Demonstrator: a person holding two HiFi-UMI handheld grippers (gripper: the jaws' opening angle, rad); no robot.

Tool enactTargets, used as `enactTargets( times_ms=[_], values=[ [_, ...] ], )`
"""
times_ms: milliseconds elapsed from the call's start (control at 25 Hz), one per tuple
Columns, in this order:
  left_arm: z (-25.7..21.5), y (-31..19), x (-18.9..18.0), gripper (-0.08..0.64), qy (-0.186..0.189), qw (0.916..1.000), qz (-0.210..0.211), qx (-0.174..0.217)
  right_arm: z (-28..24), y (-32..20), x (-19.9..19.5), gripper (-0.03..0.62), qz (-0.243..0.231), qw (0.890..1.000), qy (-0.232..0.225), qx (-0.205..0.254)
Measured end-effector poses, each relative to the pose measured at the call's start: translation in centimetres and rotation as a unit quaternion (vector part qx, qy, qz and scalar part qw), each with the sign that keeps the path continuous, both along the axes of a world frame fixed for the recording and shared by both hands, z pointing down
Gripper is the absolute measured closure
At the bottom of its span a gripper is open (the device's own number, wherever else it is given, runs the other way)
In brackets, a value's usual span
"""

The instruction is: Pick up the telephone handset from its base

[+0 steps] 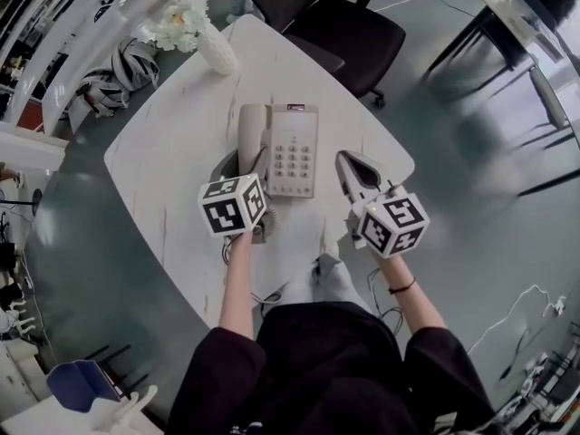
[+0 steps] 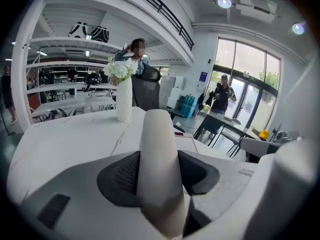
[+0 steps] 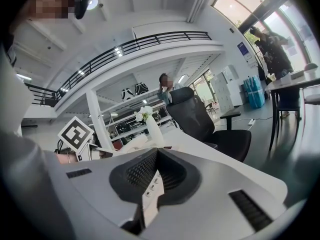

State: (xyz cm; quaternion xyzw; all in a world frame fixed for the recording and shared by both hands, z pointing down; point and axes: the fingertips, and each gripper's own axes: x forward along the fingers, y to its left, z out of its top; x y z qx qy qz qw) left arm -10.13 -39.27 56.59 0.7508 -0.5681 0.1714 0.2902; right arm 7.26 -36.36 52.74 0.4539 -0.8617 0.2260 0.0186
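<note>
A beige telephone base [image 1: 294, 152] with a keypad lies in the middle of the white table [image 1: 163, 152]. Its handset [image 1: 251, 127] runs along the base's left side. My left gripper [image 1: 248, 164] is shut on the handset's near end. In the left gripper view the handset [image 2: 159, 149] stands up between the dark pads [image 2: 122, 176], which press on both its sides. Whether the far end still touches the cradle I cannot tell. My right gripper [image 1: 347, 161] hovers to the right of the base, its tips together and nothing held; its own view shows the right gripper [image 3: 157, 151] with keypad buttons [image 3: 150, 191] below it.
A white vase of white flowers [image 1: 216, 48] stands at the table's far edge. A black office chair [image 1: 349, 25] sits behind the table. Cables hang off the near edge by my legs [image 1: 313, 284]. People stand in the background [image 2: 222, 96].
</note>
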Motion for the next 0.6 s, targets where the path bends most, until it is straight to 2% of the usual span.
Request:
enactTargets(
  times_ms=[600],
  values=[
    [-6.5,3.9,1.2,0.353,0.060,0.9966,-0.003,0.056,-4.9,-0.4,1.6,0.601,-0.013,0.999,0.004,0.043]
  ],
)
